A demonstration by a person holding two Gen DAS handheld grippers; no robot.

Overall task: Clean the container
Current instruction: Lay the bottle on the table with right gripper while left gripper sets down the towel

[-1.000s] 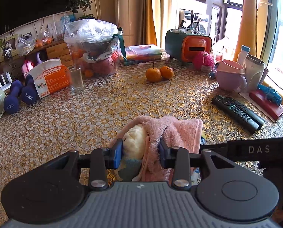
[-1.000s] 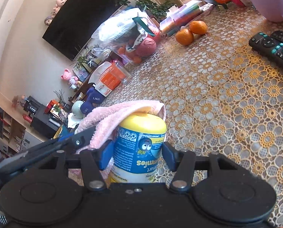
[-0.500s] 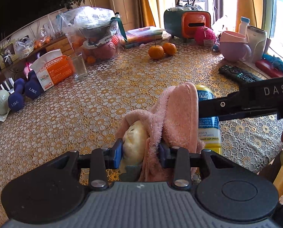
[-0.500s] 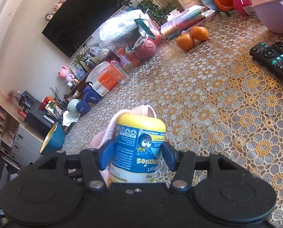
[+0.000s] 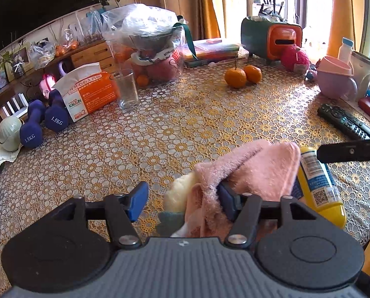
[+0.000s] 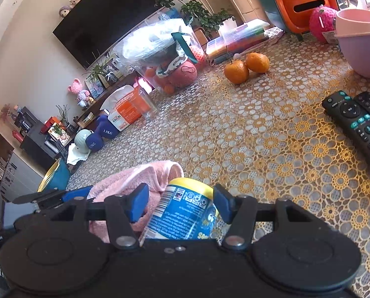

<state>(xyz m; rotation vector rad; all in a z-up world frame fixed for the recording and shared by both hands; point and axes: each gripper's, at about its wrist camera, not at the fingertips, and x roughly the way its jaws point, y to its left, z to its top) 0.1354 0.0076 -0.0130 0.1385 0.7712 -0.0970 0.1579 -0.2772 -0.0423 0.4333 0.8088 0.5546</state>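
The left gripper (image 5: 182,200) had its jaws spread wide, and the pink cloth (image 5: 257,171) only hung over one finger. The yellow container (image 6: 185,208) lay tilted at the lower centre, between the right gripper's (image 6: 181,204) open jaws. Ungripped, both could slide off onto the table (image 6: 272,149).

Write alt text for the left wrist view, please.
The left claw is open, with a pink towel draped over one finger, beside a tilted yellow bottle. Behind, on a patterned table, are two oranges, a glass and a remote.
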